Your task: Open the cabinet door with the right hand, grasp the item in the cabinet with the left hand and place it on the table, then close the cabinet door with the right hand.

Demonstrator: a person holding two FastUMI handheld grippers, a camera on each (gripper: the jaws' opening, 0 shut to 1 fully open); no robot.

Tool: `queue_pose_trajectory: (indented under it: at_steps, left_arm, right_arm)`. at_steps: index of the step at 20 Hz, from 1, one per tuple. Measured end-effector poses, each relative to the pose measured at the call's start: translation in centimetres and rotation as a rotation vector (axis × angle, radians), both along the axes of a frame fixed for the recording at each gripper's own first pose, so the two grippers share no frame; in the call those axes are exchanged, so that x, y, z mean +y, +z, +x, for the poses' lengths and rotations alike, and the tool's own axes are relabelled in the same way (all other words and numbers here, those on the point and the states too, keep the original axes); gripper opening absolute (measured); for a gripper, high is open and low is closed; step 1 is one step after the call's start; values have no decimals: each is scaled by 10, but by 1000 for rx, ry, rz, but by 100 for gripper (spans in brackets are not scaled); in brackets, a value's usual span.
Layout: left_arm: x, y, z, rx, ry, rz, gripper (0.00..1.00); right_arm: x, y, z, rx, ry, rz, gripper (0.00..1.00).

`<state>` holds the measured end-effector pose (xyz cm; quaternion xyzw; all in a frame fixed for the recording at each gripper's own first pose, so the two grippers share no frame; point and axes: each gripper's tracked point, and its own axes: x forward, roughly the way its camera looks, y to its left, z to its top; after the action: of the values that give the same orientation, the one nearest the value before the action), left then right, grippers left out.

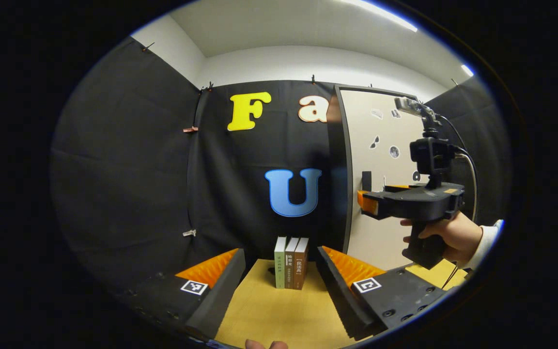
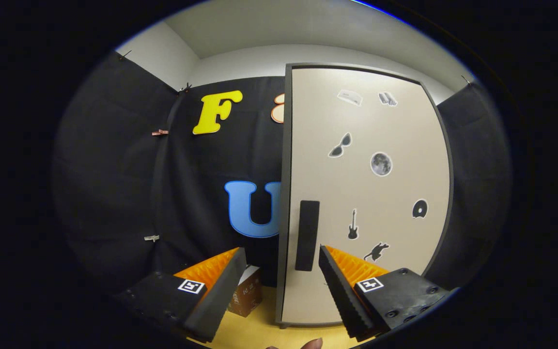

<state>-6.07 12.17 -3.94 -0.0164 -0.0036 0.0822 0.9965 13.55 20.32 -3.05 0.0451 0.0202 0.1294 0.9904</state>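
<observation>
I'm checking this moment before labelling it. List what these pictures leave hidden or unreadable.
- Cabinet interior and the item inside: hidden behind the shut cabinet door in the right gripper view.
- Right gripper tips: in the left gripper view, they reach toward the door, but contact with the handle cannot be told.
- Books: spine text is too small to read.
- Brown box: partly hidden behind a finger.

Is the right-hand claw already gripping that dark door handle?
Apart. In the right gripper view, the handle stands between the right gripper's open fingers, with gaps either side.
</observation>
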Motion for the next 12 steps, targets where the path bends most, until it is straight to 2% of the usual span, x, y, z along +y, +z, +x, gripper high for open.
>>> queue_pose_trajectory:
  at_steps: [4, 9, 11, 12]
  left_arm:
    - [21, -19, -5, 26, 33, -52, 93]
    - [46, -26, -7, 34, 71, -73, 93]
    - [51, -23, -7, 26, 76, -68, 94]
    - [53, -24, -7, 25, 76, -68, 94]
  right_arm:
    - [-10, -16, 41, 11, -96, -29, 98]
    - [-21, -27, 83, 24, -165, -54, 98]
    - [-25, -19, 92, 8, -182, -32, 92]
    - [-26, -15, 96, -1, -188, -17, 84]
